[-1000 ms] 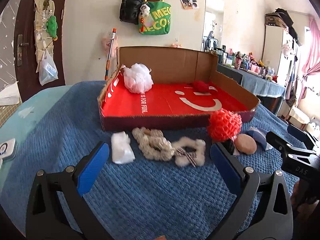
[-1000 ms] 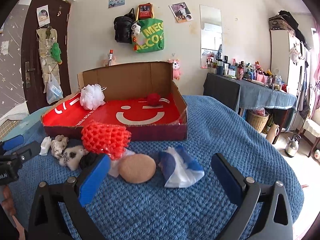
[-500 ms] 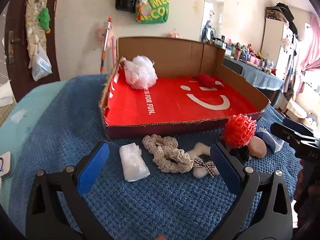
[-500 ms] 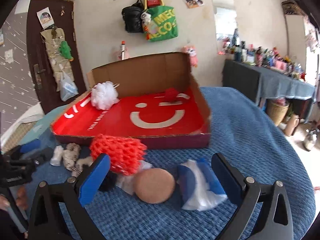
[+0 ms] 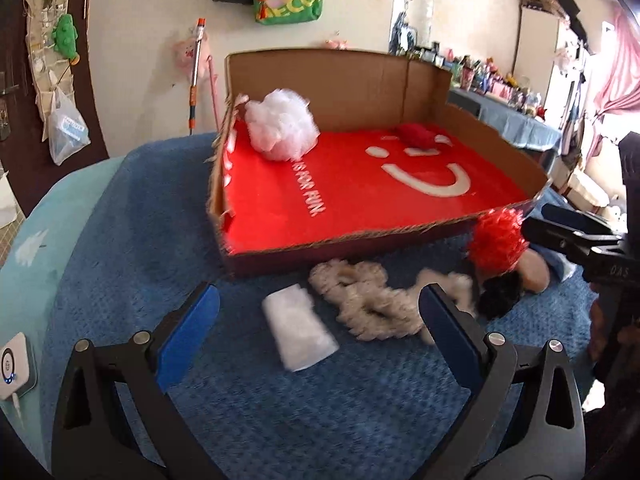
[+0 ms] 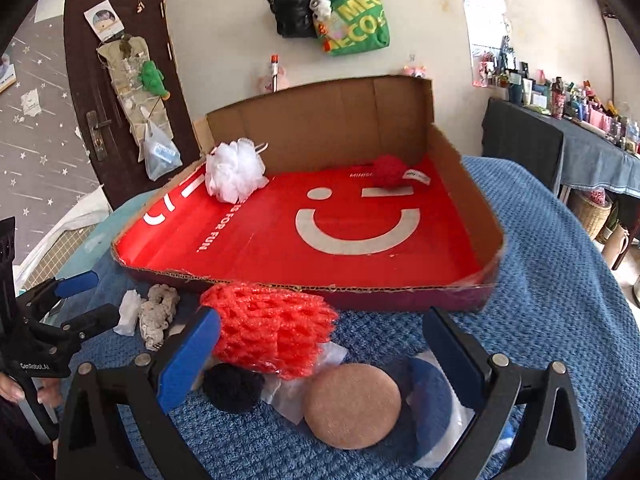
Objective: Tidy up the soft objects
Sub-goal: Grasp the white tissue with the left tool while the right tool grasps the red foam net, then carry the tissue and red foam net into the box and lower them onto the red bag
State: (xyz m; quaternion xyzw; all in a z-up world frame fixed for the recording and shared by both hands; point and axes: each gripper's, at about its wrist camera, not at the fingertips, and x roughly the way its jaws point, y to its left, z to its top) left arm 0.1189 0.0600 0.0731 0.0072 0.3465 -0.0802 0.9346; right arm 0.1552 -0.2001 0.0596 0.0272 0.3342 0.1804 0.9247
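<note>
A shallow cardboard box with a red floor [image 5: 360, 196] [image 6: 280, 236] lies on the blue blanket. In it sit a white mesh pouf [image 5: 280, 124] [image 6: 234, 168] and a red soft ball [image 5: 416, 134] [image 6: 390, 170]. In front of the box lie a white pad [image 5: 300, 332], a cream lace scrunchie [image 5: 360, 300] [image 6: 158, 312], a red foam net [image 5: 496, 240] [image 6: 272, 328], a black pompom [image 6: 232, 386], a tan round sponge [image 6: 352, 404] and a blue-and-white pouch [image 6: 436, 412]. My left gripper [image 5: 318, 332] is open, low over the white pad. My right gripper [image 6: 320, 354] is open above the net and sponge.
The blue knitted blanket [image 6: 560, 280] covers a round table. A small white device [image 5: 14, 364] lies at its left edge. Behind are a dark door [image 6: 116, 92], bags hung on the wall [image 6: 352, 16] and a cluttered side table [image 6: 580, 128] on the right.
Both grippers have moved forward and down toward the pile in front of the box. The left one now hangs over the white pad, the right one over the net and sponge. Both stay open.
</note>
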